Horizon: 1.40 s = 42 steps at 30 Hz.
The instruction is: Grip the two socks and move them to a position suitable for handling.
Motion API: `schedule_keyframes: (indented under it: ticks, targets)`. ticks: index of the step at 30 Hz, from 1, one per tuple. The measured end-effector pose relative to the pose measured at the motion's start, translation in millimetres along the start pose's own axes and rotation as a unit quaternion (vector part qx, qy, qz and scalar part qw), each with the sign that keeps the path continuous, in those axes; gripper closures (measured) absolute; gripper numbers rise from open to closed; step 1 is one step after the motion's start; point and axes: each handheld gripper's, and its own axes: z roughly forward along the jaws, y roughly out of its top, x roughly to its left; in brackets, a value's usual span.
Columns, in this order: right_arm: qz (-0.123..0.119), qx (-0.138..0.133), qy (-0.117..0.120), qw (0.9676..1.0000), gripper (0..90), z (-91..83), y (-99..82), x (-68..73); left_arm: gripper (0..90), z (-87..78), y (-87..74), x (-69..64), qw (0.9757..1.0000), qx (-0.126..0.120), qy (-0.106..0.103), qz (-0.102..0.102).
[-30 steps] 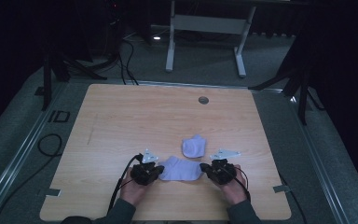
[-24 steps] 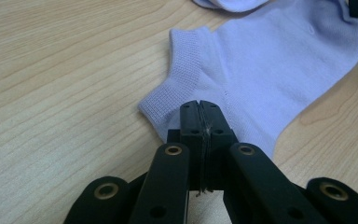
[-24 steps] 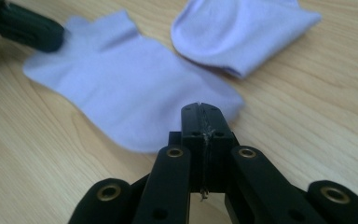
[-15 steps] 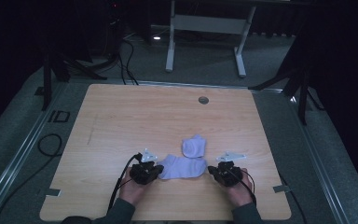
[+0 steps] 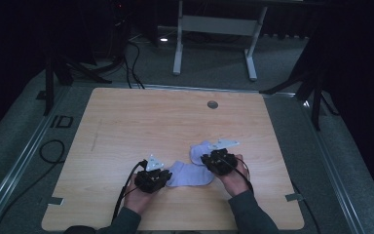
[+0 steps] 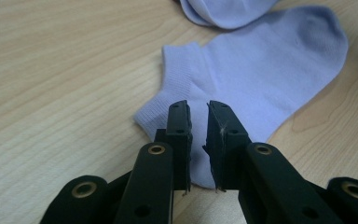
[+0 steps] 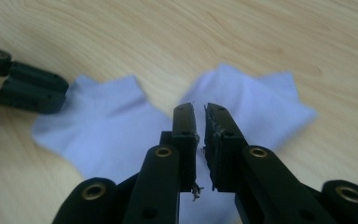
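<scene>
Two lilac socks (image 5: 191, 174) are lying at the table (image 5: 126, 126) near edge, btwn grippers. Left gripper (image 6: 198, 122) & right gripper (image 7: 199, 122) are being held nearly closed – nothing visibly pinched. Prob. pairing: cuff edges should be nipped cleanly – no dragging.

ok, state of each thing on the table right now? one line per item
near sock: lying flat on the table, spread out, its cuff end under the left gripper
far sock: bunched, its near edge overlapping the near sock
left gripper: jaws nearly closed with a narrow gap, over the near sock's cuff
right gripper: jaws nearly closed with a narrow gap, over sock fabric; grip unclear
</scene>
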Motion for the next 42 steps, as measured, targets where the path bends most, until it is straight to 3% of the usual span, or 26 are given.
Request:
schedule_keyframes:
  ticks: [2,8,14,16,17,20,32,42]
  targets:
    - [-0.004,0.012,0.000,0.9999,79.5,15.2,13.4,3.3,78.2,-1.8,-0.1,2.3,1.0000,-0.002,0.002,-0.003]
    - [-0.004,0.032,0.000,0.9995,74.8,44.2,29.9,6.0,78.7,-2.7,0.0,3.8,1.0000,-0.003,0.006,-0.005]
    - [0.011,0.063,-0.008,0.9979,73.8,67.2,31.9,3.0,78.6,-2.2,-0.1,3.0,1.0000,-0.002,0.006,-0.004]
    - [0.014,0.087,-0.014,0.9960,75.8,78.4,29.1,3.2,78.6,-1.6,-0.2,2.6,1.0000,-0.001,0.006,-0.006]
    - [0.014,0.096,-0.016,0.9952,82.0,81.5,27.9,3.6,78.6,-1.2,-0.3,2.4,1.0000,0.000,0.007,-0.006]
    - [0.027,0.095,-0.019,0.9949,87.2,82.6,28.2,2.2,78.6,-0.8,-0.5,1.9,0.9999,0.003,0.009,-0.004]
    - [0.053,0.076,0.001,0.9957,88.7,77.0,26.7,-1.7,78.6,1.6,-1.0,1.3,0.9999,0.009,0.011,-0.004]
    - [0.067,0.041,0.011,0.9969,88.8,54.7,31.0,-8.0,76.8,1.2,-1.1,1.2,0.9999,0.008,0.011,-0.002]
